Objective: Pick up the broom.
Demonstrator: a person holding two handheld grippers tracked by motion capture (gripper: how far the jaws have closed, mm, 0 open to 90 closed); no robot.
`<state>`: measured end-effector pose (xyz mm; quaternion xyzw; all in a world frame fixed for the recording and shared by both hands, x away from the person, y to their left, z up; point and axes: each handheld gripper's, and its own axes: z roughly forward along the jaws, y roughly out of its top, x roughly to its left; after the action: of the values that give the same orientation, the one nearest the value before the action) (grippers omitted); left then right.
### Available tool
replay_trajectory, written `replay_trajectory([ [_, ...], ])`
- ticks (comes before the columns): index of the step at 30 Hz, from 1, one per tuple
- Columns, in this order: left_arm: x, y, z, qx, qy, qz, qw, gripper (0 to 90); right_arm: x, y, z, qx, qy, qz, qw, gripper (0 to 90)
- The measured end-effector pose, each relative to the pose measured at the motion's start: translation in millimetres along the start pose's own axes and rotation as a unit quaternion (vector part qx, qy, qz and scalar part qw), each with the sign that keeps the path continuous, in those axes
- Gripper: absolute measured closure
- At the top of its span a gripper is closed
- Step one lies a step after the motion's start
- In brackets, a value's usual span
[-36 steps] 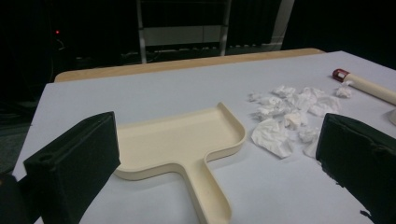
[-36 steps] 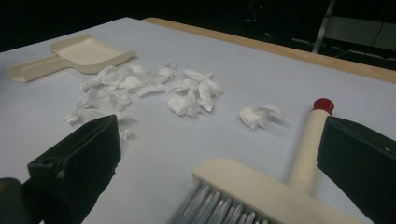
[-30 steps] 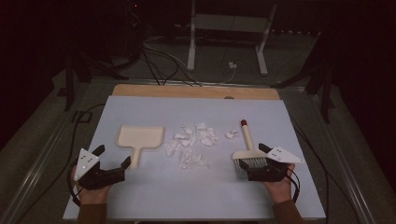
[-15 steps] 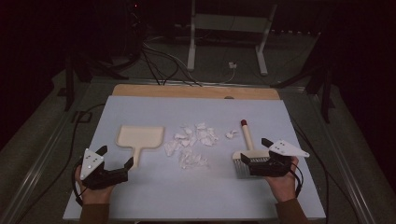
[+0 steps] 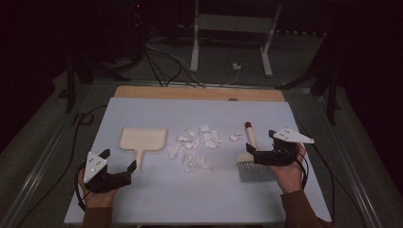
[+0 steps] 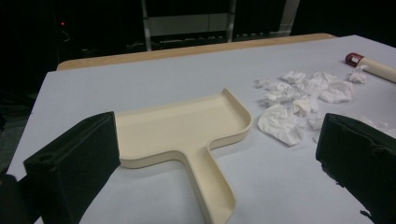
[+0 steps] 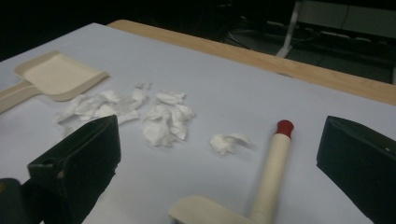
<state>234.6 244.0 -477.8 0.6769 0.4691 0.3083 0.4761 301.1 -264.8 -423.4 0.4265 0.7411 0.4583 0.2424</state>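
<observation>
A cream dustpan (image 5: 142, 139) lies left of centre on the light blue table cover (image 5: 157, 199), its handle (image 6: 212, 186) pointing toward me. Crumpled white paper scraps (image 5: 196, 145) are strewn across the middle. At the right lies a brush (image 5: 250, 142) with a red-tipped cream handle (image 7: 273, 172) and grey bristles (image 5: 255, 171). My left gripper (image 5: 119, 158) is open just short of the dustpan handle, with that handle lined up between its jaws (image 6: 217, 158). My right gripper (image 5: 260, 141) is open beside the brush, its jaws to either side of the handle (image 7: 217, 163).
A wooden strip (image 5: 199, 92) shows at the table's far edge. Behind it are cables and a white stand (image 5: 230, 42) on the dark floor. One lone paper scrap (image 7: 225, 142) lies next to the brush's red tip. Each gripper trails a cable along the table sides.
My right gripper has edged forward along the brush toward its handle. The left gripper has barely shifted. Dustpan, brush and scraps lie where they were.
</observation>
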Motion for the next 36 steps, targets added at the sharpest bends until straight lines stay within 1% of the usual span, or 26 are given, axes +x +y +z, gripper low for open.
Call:
replay_trajectory([
  [2, 0.1, -0.2, -0.1, 0.0, 0.001, 0.001, 1.0, 0.4, -2.5, 1.6, 3.4, 0.005, -0.005, 0.004, 1.0, 0.0],
  [5, 0.2, -1.0, -0.1, -0.003, 0.003, 0.0, 1.0, 0.4, -5.2, 5.3, 8.2, 0.011, -0.012, 0.002, 0.9999, 0.0],
  [10, 0.2, -1.5, -0.1, -0.005, 0.006, -0.001, 1.0, 0.4, -8.0, 12.5, 13.7, 0.009, -0.014, 0.001, 0.9999, 0.0],
  [12, 0.4, -1.7, -0.4, -0.007, 0.008, -0.003, 0.9999, 0.4, -9.0, 19.4, 17.5, 0.009, -0.017, 0.001, 0.9998, 0.0],
  [13, 0.4, -1.9, -0.4, -0.007, 0.008, -0.004, 0.9999, 0.4, -9.0, 19.4, 17.5, 0.009, -0.017, 0.001, 0.9998, 0.0],
  [14, 0.3, -2.2, -0.3, -0.008, 0.009, -0.005, 0.9999, 0.4, -10.5, 24.2, 20.5, 0.01, -0.019, 0.0, 0.9998, 0.0],
  [16, 0.4, -2.3, -0.6, -0.009, 0.011, -0.005, 0.9999, 0.4, -11.5, 26.7, 22.2, 0.012, -0.02, 0.0, 0.9997, 0.0],
  [18, 0.3, -2.4, -0.7, -0.011, 0.012, -0.006, 0.9999, 0.4, -15.3, 34.2, 26.9, 0.016, -0.026, -0.001, 0.9995, 0.0],
  [20, 0.2, -2.6, -0.4, -0.01, 0.012, -0.005, 0.9999, 0.4, -16.7, 36.6, 28.4, 0.018, -0.028, -0.002, 0.9994, 0.0],
  [22, -0.1, -2.9, 0.2, -0.008, 0.013, -0.003, 0.9999, 0.4, -21.3, 42.2, 33.7, 0.023, -0.034, -0.002, 0.9991, 0.0],
  [24, -0.1, -3.1, 0.9, -0.007, 0.012, -0.003, 0.9999, 0.4, -23.0, 43.2, 36.3, 0.027, -0.036, -0.002, 0.999, 0.0],
  [26, -0.4, -3.6, 1.8, -0.006, 0.011, -0.004, 0.9999, 0.4, -28.7, 44.7, 44.8, 0.038, -0.04, 0.002, 0.9984, 0.0],
  [27, -0.4, -3.6, 1.8, -0.006, 0.011, -0.004, 0.9999, 0.4, -28.7, 44.7, 44.8, 0.038, -0.04, 0.002, 0.9984, 0.0],
  [28, -0.5, -3.8, 1.9, -0.006, 0.011, -0.003, 0.9999, 0.4, -33.2, 44.6, 50.6, 0.046, -0.044, 0.008, 0.998, 0.0],
  [30, -0.5, -3.9, 2.0, -0.006, 0.012, -0.003, 0.9999, 0.4, -35.6, 44.4, 53.4, 0.049, -0.045, 0.011, 0.9977, 0.0],
  [31, -0.3, -3.9, 1.9, -0.006, 0.012, -0.004, 0.9999, 0.4, -39.6, 43.7, 58.8, 0.055, -0.047, 0.017, 0.9972, 0.0],
  [32, -0.2, -4.0, 2.0, -0.008, 0.013, -0.005, 0.9999, 0.4, -39.6, 43.7, 58.8, 0.055, -0.047, 0.017, 0.9972, 0.0],
  [36, 0.1, -4.3, 2.0, -0.008, 0.014, -0.006, 0.9999, 0.4, -46.1, 41.5, 70.8, 0.07, -0.055, 0.023, 0.9958, 0.0],
])
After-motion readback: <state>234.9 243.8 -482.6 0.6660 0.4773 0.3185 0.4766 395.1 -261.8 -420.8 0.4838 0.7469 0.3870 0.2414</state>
